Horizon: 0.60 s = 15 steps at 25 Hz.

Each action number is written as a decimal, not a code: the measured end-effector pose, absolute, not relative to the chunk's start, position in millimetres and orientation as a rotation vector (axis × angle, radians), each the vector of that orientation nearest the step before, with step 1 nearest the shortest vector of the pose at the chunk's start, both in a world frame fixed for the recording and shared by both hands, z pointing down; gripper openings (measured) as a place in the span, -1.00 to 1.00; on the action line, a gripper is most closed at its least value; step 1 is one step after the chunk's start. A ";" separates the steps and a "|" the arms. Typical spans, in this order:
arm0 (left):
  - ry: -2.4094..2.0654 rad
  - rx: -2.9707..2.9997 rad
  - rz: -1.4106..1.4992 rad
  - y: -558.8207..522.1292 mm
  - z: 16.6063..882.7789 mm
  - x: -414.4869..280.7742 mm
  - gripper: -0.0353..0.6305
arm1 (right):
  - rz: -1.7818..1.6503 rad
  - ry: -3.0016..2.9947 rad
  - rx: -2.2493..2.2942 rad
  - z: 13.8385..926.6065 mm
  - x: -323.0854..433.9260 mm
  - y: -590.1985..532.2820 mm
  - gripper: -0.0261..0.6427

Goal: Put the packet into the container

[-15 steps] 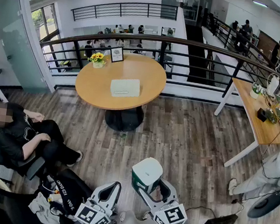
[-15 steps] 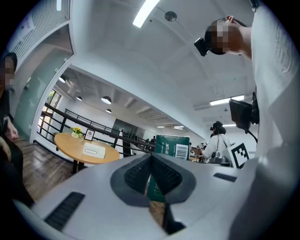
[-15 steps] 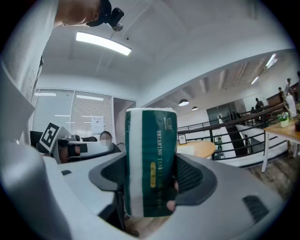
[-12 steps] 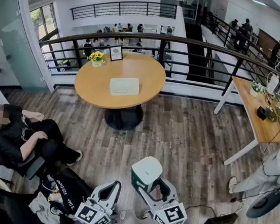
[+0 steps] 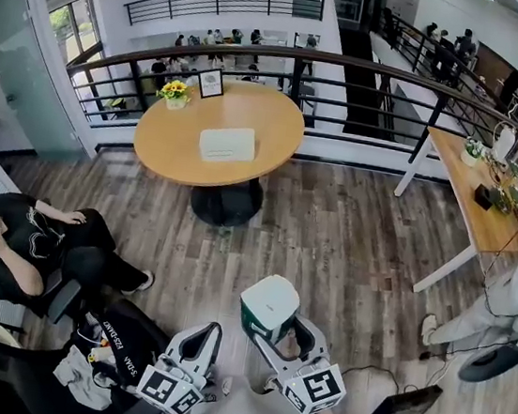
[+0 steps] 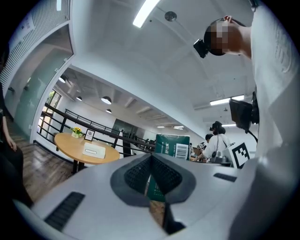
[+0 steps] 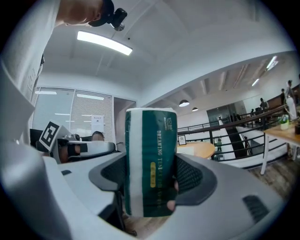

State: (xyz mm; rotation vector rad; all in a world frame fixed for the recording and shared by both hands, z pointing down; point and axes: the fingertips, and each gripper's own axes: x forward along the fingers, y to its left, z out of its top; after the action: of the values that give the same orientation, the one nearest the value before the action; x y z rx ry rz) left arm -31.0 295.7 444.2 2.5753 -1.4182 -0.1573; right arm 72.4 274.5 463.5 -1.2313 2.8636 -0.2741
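Packet (image 7: pixel 149 140), green and white, stands upright between the jaws of the right gripper (image 7: pixel 150 178), which are clenched on its lower half. Its top rises well above the pads. The left gripper (image 6: pixel 151 161) is beside it, jaws pressed together with nothing between them.

The likely container (image 5: pixel 228 143), a white box, lies well ahead of both pairs of jaws on the round table (image 5: pixel 180 158), so the carry is probably only starting.

The main risk is the grip. The packet looks soft, and with most of its height above the pads it could lean or slide out if the hand swings or tips. A harder squeeze would crush it and could make it a poor fit for the box.

The closed left gripper is badly placed to catch or steady the packet.

From here it is unclear whether the box top is open. If it is covered, a packet pushed down onto it could shove the box across the table.
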 end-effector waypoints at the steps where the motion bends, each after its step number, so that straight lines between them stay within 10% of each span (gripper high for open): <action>1: -1.421 2.572 -0.155 296.0 444.3 -30.9 -0.88 | -0.270 2.867 -1.234 464.0 72.3 275.0 0.01; 15: -1.487 2.535 -0.109 292.2 445.7 1.7 -0.88 | -0.311 2.876 -1.197 468.5 111.9 270.2 0.01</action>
State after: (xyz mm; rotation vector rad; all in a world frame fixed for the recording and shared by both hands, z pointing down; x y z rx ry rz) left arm 1.7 292.2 445.7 2.5350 -1.4868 -0.1090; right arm 111.9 270.2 468.5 -1.1969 2.8759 -0.3112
